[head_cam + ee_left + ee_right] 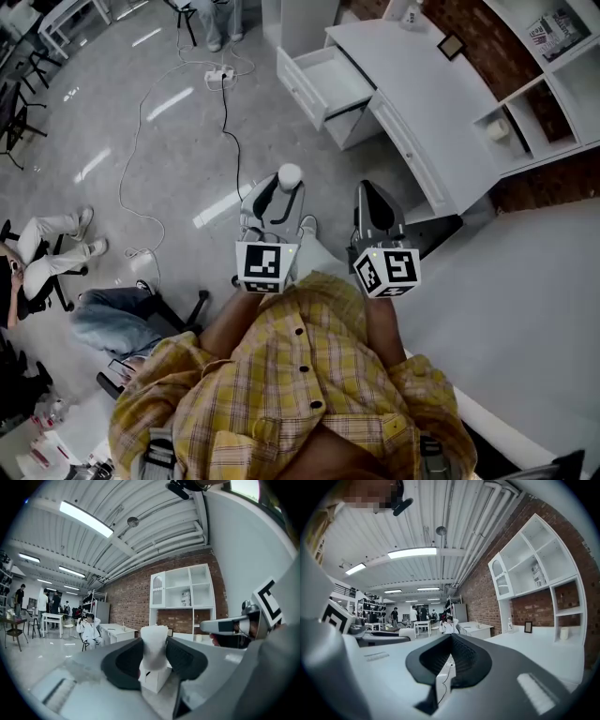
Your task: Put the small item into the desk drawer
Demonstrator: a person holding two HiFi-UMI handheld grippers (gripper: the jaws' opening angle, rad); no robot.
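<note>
Across the grey floor [112, 141] ahead of me stands the white desk, its worktop [422, 94] running along the brick wall beneath a white shelf unit [553, 84]. At the worktop's left end the drawer [330, 80] is pulled out. A black cable [225, 122] trails over the floor from a power strip [218, 75]. I hold both grippers side by side, well apart from the drawer. The left gripper [283, 190] has its jaws clamped on the small item [153, 644], a white piece upright between the pads. The right gripper [372, 190] has its jaws closed together, empty. The left cube [262, 265] and right cube [389, 272] bear black-and-white square markers. Print on the shelf's booklet [548, 33] is too small to read.
</note>
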